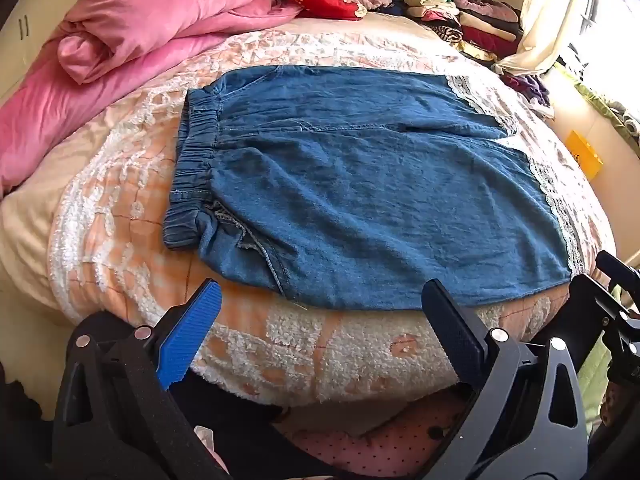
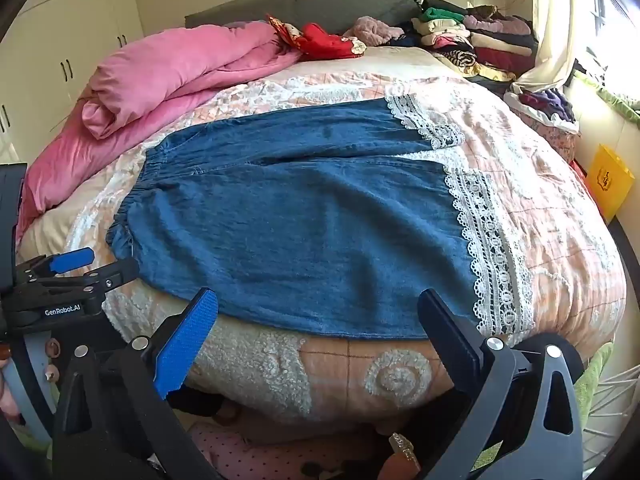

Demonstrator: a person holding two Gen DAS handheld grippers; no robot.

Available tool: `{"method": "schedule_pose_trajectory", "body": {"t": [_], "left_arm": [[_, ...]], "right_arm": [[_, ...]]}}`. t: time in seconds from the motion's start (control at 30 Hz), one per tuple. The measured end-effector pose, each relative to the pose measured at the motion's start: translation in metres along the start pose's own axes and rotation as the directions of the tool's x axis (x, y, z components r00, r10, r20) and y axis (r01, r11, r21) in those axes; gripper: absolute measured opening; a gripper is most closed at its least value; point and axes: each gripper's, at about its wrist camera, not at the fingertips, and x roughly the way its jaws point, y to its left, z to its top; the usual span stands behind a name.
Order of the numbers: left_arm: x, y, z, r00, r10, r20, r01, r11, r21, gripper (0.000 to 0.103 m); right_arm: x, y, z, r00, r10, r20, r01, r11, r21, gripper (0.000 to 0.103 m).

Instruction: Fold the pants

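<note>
The pants (image 1: 360, 184) are found flat on the bed (image 1: 120, 208), long axis crosswise, waistband toward the left gripper (image 1: 320, 312), lace hems toward the right gripper (image 2: 320, 316); both are spread, empty, apparently just short of the near edge.

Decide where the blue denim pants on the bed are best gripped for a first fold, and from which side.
Grip the near long edge of the denim pants, coming from the bed's near side. They lie flat, both legs spread, and that edge lies just ahead of both open grippers.
</note>
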Motion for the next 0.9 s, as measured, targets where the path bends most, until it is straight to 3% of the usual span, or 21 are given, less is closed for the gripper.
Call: {"method": "schedule_pose_trajectory", "body": {"t": [0.9], "left_arm": [[0.0003, -0.0055, -0.0007, 1.000, 0.001, -0.007, -0.001, 1.000, 0.015, 0.094]], "right_arm": [[-0.0042, 0.0023, 0.0021, 1.000, -0.024, 0.012, 0.024, 1.000, -0.014, 0.099]]}}
